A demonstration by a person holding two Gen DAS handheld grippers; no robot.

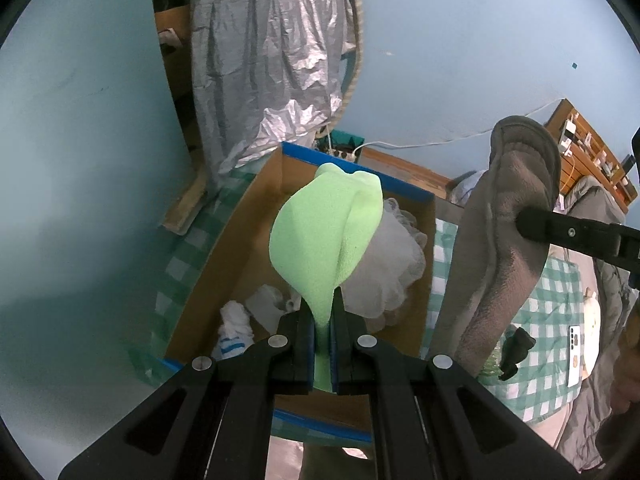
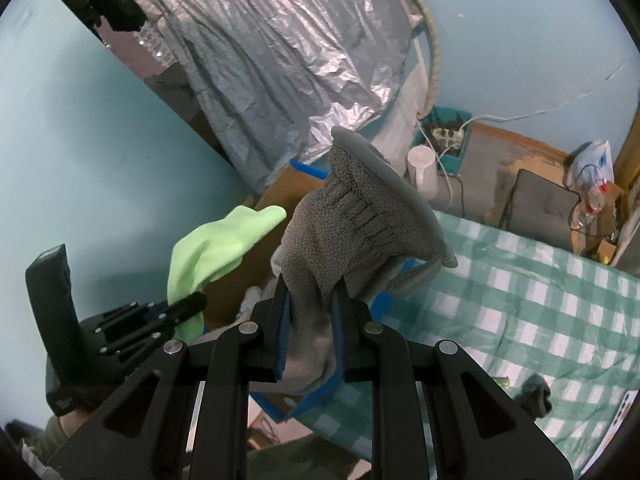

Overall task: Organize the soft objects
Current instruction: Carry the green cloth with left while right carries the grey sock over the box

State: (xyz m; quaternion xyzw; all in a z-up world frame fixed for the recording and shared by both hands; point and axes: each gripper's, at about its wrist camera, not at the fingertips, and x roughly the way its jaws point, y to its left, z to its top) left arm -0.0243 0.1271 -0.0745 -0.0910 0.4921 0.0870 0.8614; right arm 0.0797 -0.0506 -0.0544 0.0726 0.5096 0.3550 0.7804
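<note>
- Left tongs (image 1: 322,320) are clenched on the tail of a green foam-like cloth (image 1: 326,236), held up over the open cardboard box (image 1: 224,264) at the left edge of the checked bed cover (image 1: 560,292).
- Right tongs (image 2: 310,300) are clamped on the fleecy cuff of a grey slipper (image 2: 360,208), raised beside the box, sole turned away.
- Step in hand, as I judge it: both soft things are being carried to the box, which already holds a white mesh puff (image 1: 396,264), a white rolled sock with blue stripes (image 1: 234,328) and a pale crumpled piece.
- Next move likely calls for lowering the green cloth into the free near-left part of the box before letting go, then bringing the slipper over the rim.
- Hidden: the box floor under the green cloth; its near wall behind the tongs. A dark small thing (image 1: 516,350) on the cover is too blurred to name.
</note>
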